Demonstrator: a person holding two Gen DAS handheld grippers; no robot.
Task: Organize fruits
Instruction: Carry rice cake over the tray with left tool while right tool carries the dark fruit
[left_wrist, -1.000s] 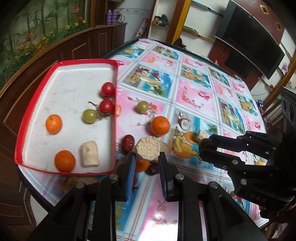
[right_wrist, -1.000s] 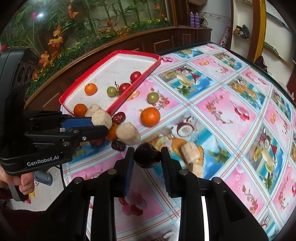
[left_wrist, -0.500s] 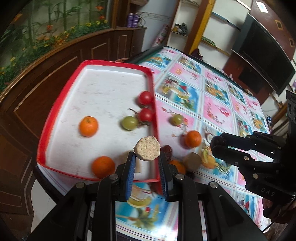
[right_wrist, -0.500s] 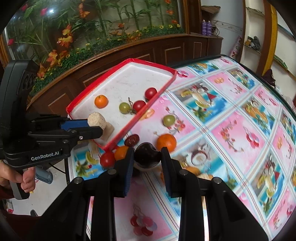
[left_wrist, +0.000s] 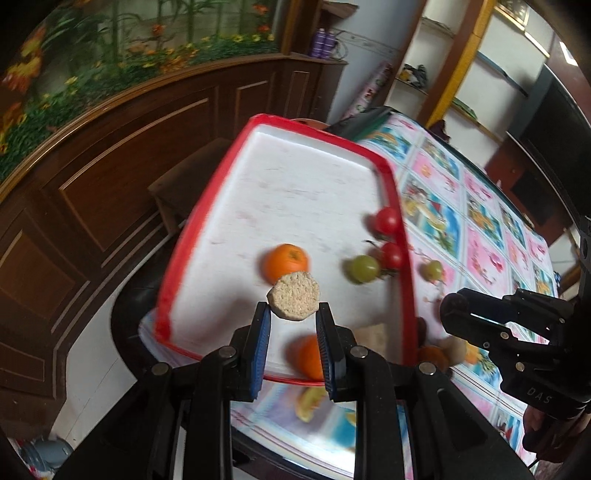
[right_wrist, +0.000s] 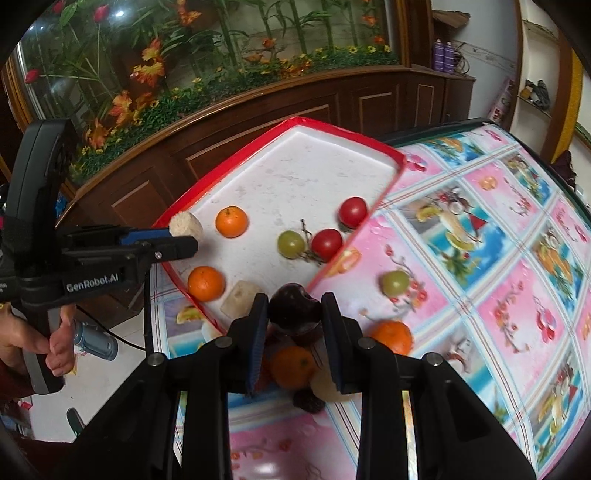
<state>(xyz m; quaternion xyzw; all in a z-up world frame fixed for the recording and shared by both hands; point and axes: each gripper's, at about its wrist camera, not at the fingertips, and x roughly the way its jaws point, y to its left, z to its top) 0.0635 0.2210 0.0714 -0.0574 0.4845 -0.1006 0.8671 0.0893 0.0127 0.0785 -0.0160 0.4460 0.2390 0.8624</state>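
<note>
My left tongs (left_wrist: 293, 319) clamped on a pale round slice (left_wrist: 293, 295) over the red tray (left_wrist: 236, 155), my right tongs (right_wrist: 293, 314) pinching a dark fruit (right_wrist: 293, 308) at the tray's near corner, oranges (right_wrist: 231, 221) inside

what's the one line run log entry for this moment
left hand-held gripper: shut on beige fruit chunk, above red tray | right hand-held gripper: shut on dark fruit, at tray's near corner

There are four oranges: two in the red tray (right_wrist: 334, 128), at (right_wrist: 231, 221) and (right_wrist: 205, 283), and two on the table, at (right_wrist: 392, 335) and (right_wrist: 291, 367). Two red tomatoes (right_wrist: 353, 211) (right_wrist: 326, 244). Two green ones (right_wrist: 291, 244) (right_wrist: 395, 282). Maybe four pale chunks; some are partly hidden. One dark plum (right_wrist: 294, 309).
</note>
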